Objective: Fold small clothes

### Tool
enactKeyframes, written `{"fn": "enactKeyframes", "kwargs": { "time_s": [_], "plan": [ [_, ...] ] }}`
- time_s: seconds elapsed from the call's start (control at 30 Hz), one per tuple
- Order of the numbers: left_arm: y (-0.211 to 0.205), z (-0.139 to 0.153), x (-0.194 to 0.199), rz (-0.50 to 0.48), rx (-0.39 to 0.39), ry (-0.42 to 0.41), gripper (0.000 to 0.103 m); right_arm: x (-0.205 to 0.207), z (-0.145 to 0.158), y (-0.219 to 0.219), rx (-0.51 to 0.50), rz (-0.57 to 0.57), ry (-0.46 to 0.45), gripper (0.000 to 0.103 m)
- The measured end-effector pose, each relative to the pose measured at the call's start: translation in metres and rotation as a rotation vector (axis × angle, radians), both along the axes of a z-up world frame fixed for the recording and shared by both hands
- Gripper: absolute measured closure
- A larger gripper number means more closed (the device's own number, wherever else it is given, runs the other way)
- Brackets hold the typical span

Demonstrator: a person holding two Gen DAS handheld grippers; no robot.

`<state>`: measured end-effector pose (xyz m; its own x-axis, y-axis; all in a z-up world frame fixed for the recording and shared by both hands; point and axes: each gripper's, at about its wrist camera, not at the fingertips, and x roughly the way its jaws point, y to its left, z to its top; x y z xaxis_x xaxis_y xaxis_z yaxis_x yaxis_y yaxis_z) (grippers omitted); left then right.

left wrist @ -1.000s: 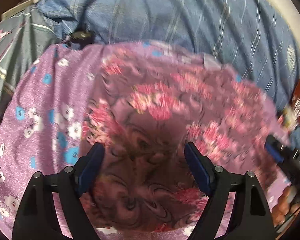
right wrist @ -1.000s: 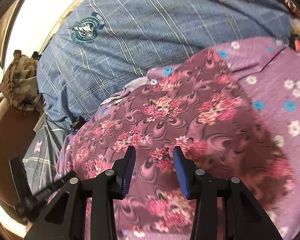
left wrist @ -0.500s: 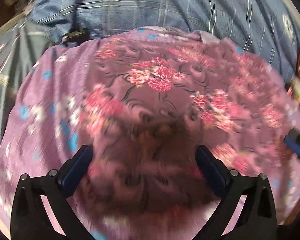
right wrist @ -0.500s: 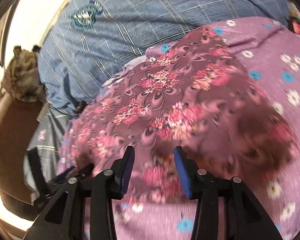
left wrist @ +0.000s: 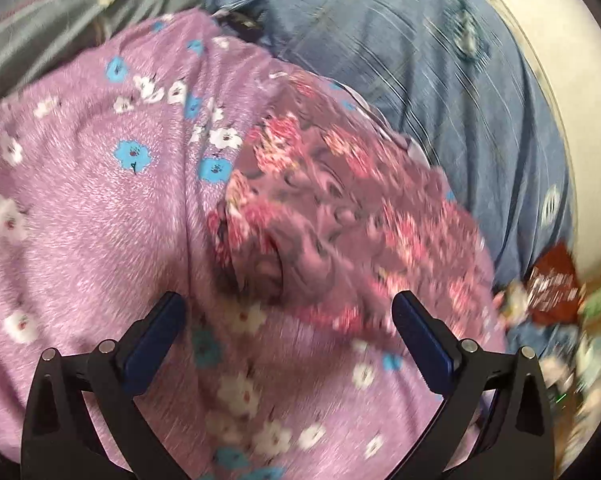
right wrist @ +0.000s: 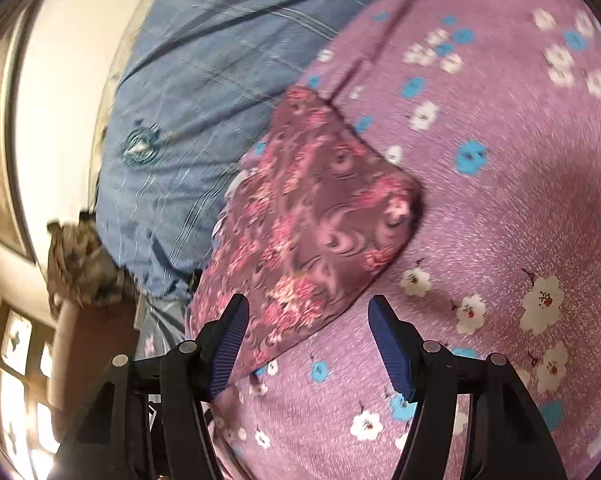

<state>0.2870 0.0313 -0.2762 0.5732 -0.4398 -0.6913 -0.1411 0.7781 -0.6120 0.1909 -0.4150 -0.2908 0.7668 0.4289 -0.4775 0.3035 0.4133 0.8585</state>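
Note:
A small maroon garment with pink flowers [left wrist: 332, 216] lies folded and bunched on a lilac sheet with white and blue flowers [left wrist: 84, 208]. In the right wrist view the garment [right wrist: 320, 224] is a compact shape on the same sheet [right wrist: 500, 200]. My left gripper [left wrist: 288, 312] is open and empty, just short of the garment's near edge. My right gripper [right wrist: 304, 320] is open and empty, its left finger over the garment's near corner.
A blue checked cloth [left wrist: 440, 80] lies beyond the sheet, also in the right wrist view [right wrist: 204, 88]. A grey-green striped cloth [left wrist: 60, 8] is at the far left. A red packet and clutter [left wrist: 556, 284] sit at the right. A brown bundle [right wrist: 80, 268] is at the left.
Both grippers have pulled back off the maroon garment and opened wider; the right one let go of the cloth. The garment now lies smaller and folded, with more lilac sheet showing.

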Motion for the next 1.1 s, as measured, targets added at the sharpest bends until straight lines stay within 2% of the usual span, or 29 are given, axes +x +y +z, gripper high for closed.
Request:
{"fn": "enactKeyframes", "kwargs": {
  "time_s": [0.1, 0.23, 0.27, 0.3, 0.33, 0.37, 0.47, 0.5, 0.53, 0.57, 0.6, 0.67, 0.7, 0.73, 0.8, 0.9, 1.03, 1.1],
  "plan": [
    [0.001, 0.002, 0.012, 0.018, -0.04, -0.02, 0.0, 0.016, -0.01, -0.001, 0.022, -0.034, 0.038, 0.038],
    [0.004, 0.004, 0.022, 0.026, -0.132, -0.064, 0.0, 0.043, -0.013, 0.002, 0.001, -0.042, 0.041, 0.038],
    [0.005, 0.005, 0.023, 0.028, -0.139, -0.074, 0.002, 0.047, -0.014, 0.004, 0.001, -0.05, 0.04, 0.038],
    [0.005, 0.007, 0.023, 0.033, -0.148, -0.092, 0.01, 0.049, -0.014, 0.005, 0.008, -0.07, 0.029, 0.038],
    [0.003, 0.009, 0.023, 0.032, -0.149, -0.118, 0.016, 0.049, -0.014, 0.005, 0.014, -0.079, 0.023, 0.038],
    [0.001, 0.011, 0.024, 0.026, -0.129, -0.135, 0.017, 0.05, -0.014, 0.006, 0.016, -0.084, 0.02, 0.038],
    [-0.01, 0.013, 0.027, -0.008, -0.048, -0.155, 0.027, 0.06, -0.011, 0.015, -0.014, -0.076, 0.008, 0.039],
    [-0.012, 0.012, 0.028, -0.009, -0.042, -0.152, 0.028, 0.064, -0.01, 0.017, -0.035, -0.072, 0.007, 0.043],
    [-0.014, 0.009, 0.029, -0.002, -0.036, -0.142, 0.028, 0.067, -0.01, 0.019, -0.049, -0.069, 0.012, 0.055],
    [-0.013, 0.008, 0.03, 0.003, -0.036, -0.136, 0.028, 0.07, -0.012, 0.019, -0.059, -0.062, 0.025, 0.076],
    [-0.013, 0.005, 0.032, 0.01, -0.042, -0.126, 0.028, 0.075, -0.017, 0.021, -0.067, -0.05, 0.052, 0.084],
    [-0.012, 0.003, 0.032, 0.018, -0.053, -0.13, 0.028, 0.075, -0.018, 0.021, -0.063, -0.054, 0.047, 0.087],
    [-0.011, 0.004, 0.031, 0.02, -0.048, -0.144, 0.034, 0.074, -0.015, 0.022, -0.081, -0.051, 0.042, 0.087],
    [-0.011, 0.005, 0.031, 0.024, -0.035, -0.159, 0.058, 0.073, -0.009, 0.024, -0.119, -0.046, 0.027, 0.088],
    [-0.01, 0.001, 0.036, 0.024, -0.013, -0.148, 0.09, 0.069, 0.001, 0.029, -0.169, -0.048, -0.004, 0.089],
    [-0.001, -0.003, 0.037, 0.051, -0.07, -0.141, 0.095, 0.062, 0.012, 0.033, -0.203, -0.052, -0.046, 0.09],
    [0.002, 0.016, 0.025, 0.04, -0.04, -0.227, 0.096, 0.042, 0.026, 0.035, -0.255, -0.043, -0.082, 0.091],
    [0.009, 0.026, 0.016, 0.024, -0.059, -0.264, 0.096, 0.023, 0.036, 0.039, -0.278, -0.033, -0.107, 0.091]
  ]
}}
